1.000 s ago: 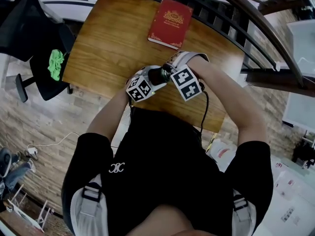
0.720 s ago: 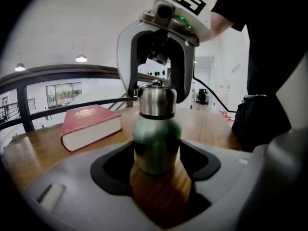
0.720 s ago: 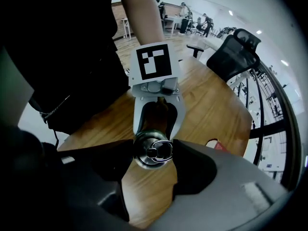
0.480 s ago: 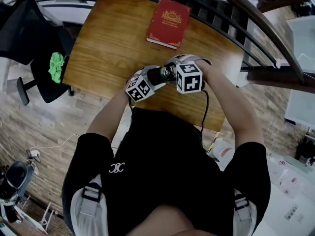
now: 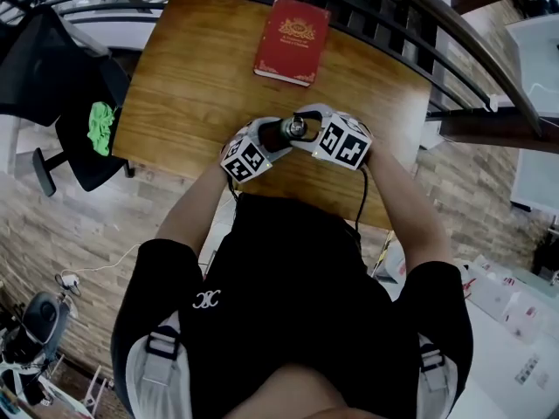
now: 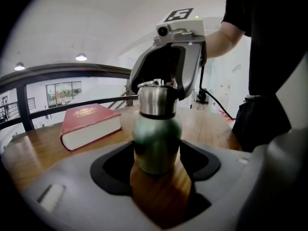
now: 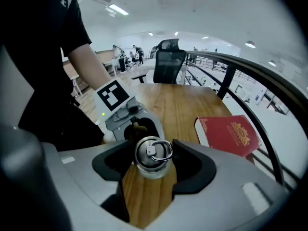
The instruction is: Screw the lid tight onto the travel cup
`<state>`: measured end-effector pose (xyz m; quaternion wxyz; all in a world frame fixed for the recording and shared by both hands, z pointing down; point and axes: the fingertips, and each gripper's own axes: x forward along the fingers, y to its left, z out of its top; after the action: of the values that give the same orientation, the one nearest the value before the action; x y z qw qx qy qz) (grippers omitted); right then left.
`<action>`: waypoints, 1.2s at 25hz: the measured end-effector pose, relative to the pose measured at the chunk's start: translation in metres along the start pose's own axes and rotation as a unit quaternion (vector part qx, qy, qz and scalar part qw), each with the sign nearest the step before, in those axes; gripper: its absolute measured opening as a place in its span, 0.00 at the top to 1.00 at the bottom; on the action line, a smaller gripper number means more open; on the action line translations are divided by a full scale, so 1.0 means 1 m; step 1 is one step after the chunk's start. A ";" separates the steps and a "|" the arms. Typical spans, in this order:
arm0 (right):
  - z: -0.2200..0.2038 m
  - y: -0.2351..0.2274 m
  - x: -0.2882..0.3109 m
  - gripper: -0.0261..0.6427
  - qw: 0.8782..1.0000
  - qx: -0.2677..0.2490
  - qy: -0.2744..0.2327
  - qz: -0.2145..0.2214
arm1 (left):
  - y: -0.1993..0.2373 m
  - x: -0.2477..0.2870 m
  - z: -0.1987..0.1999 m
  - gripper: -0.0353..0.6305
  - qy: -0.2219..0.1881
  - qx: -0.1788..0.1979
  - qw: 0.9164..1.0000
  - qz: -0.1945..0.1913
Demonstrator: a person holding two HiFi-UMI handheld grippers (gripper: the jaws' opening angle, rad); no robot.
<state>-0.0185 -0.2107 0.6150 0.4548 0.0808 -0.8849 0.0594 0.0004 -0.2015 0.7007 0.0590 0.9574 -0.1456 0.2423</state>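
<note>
1. Standing upright on the wooden table, the green travel cup is close to the edge nearest the person, between the 2 grippers.
2. The left gripper comes in level from the side, and its 2 black pads press against opposite sides of the cup's green body, clamping it.
3. The steel lid sits on the cup's neck, and a small ring lies flat on its top.
4. The right gripper reaches down from above and is tilted; its 2 jaws are closed against the sides of the lid.
5. In the head view, the 2 marker cubes sit on either side of the cup, left and right, and nearly touch.
6. A red book lies flat near the far edge of the table, well apart from the cup.
7. A black chair stands beside the table's left end, with a green cloth on it.
</note>
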 end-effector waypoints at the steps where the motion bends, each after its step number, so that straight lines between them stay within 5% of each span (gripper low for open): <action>1: 0.001 -0.001 -0.001 0.58 1.000 0.016 -0.011 -0.009 | 0.000 0.000 0.000 0.42 0.000 -0.001 1.000 0.001; 7: -0.002 -0.009 -0.007 0.58 0.982 0.143 -0.094 -0.074 | 0.000 -0.001 0.000 0.42 0.005 -0.005 1.000 0.007; 15: -0.013 -0.012 -0.012 0.61 0.909 0.334 -0.204 -0.144 | 0.001 -0.002 -0.001 0.42 0.007 -0.012 1.000 0.015; 25: -0.019 -0.011 -0.014 0.61 0.851 0.425 -0.185 -0.246 | -0.002 0.000 -0.002 0.42 0.007 -0.025 0.999 0.023; 30: -0.019 -0.012 -0.013 0.61 0.850 0.424 -0.190 -0.247 | -0.001 0.001 -0.001 0.42 0.007 -0.033 0.999 0.033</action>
<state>0.0068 -0.2176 0.6155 0.1986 0.4918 -0.7936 0.2981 0.0012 -0.2006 0.7018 0.0832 0.9479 -0.1850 0.2456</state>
